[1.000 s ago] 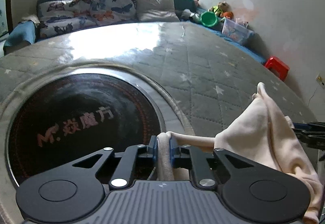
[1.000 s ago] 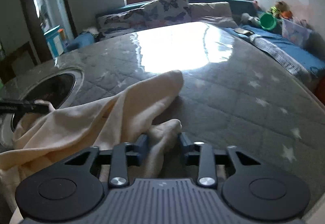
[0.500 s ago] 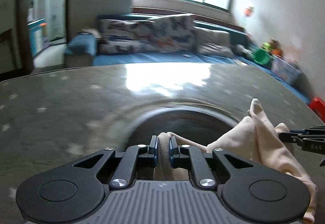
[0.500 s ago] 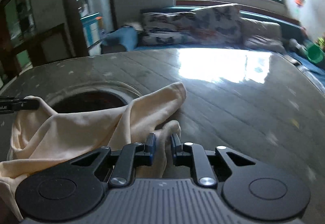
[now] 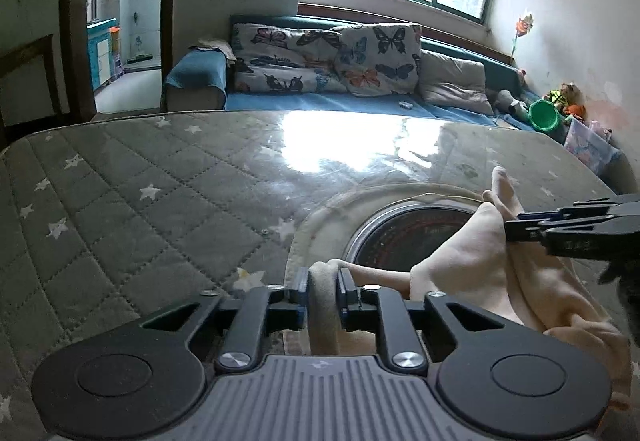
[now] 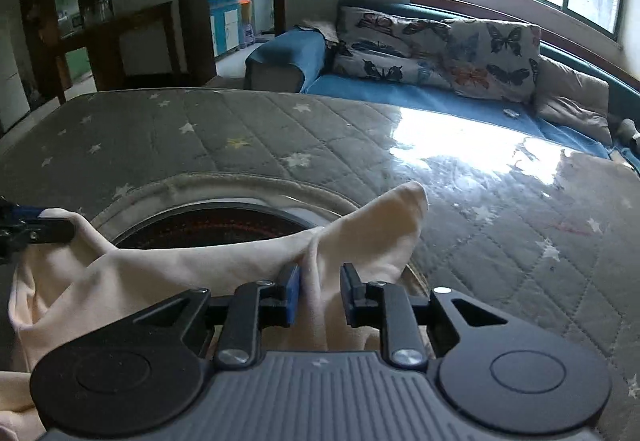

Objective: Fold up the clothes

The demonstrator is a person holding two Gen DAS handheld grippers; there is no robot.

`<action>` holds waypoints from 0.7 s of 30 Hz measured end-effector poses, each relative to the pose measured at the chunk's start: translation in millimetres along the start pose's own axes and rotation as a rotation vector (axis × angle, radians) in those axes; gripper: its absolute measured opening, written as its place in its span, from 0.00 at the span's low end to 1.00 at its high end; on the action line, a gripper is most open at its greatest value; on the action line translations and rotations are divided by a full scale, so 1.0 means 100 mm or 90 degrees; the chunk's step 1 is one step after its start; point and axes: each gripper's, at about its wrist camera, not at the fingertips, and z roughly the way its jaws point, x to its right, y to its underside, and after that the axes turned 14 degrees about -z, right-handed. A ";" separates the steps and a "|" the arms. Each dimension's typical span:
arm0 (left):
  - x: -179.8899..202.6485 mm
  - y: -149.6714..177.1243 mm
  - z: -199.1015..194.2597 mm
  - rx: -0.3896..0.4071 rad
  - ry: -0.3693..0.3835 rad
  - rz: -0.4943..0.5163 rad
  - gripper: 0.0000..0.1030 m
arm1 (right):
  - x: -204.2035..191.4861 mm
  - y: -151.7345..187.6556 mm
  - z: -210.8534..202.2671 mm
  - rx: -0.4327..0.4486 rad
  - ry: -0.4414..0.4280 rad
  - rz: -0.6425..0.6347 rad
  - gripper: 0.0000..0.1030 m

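A cream garment (image 5: 472, 261) hangs bunched between my two grippers above the table. In the left wrist view my left gripper (image 5: 323, 287) is shut on a rolled edge of it. My right gripper (image 5: 510, 231) comes in from the right, pinching a peak of the fabric. In the right wrist view the right gripper (image 6: 320, 289) is shut on a fold of the cream garment (image 6: 180, 269), and a loose corner stands up beyond its fingers. At the far left of that view, the left gripper (image 6: 60, 227) holds the other end.
The table has a grey quilted star cover (image 5: 160, 201) under a glossy sheet, with a round dark hob (image 5: 408, 237) sunk in its middle, below the garment. Behind are a blue sofa with butterfly cushions (image 5: 328, 57), a green bucket (image 5: 544, 115) and a wooden chair (image 6: 132, 41).
The right gripper went from open around the cloth to shut on it. Both grippers rose and swung left, lifting the garment over the hob.
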 end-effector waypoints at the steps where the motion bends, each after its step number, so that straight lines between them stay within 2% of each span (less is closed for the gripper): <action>1: 0.02 -0.02 -0.02 0.004 0.001 0.004 0.21 | 0.03 0.00 -0.01 0.001 -0.004 0.003 0.19; 5: 0.20 -0.07 -0.09 0.006 0.021 0.022 0.28 | 0.07 -0.01 0.02 0.007 -0.016 -0.001 0.19; 8: 0.45 -0.04 -0.08 -0.008 0.053 0.058 0.32 | 0.06 -0.01 0.04 0.005 -0.024 -0.005 0.05; 12: 0.79 0.03 0.02 -0.029 0.078 0.114 0.37 | 0.10 0.10 -0.21 0.033 0.019 -0.011 0.04; 14: 0.93 0.06 0.11 -0.040 0.083 0.139 0.42 | 0.15 0.29 -0.44 0.039 0.049 0.013 0.04; 21: 1.35 0.13 0.42 -0.065 0.090 0.180 0.50 | 0.34 0.95 -1.22 0.058 0.154 0.095 0.04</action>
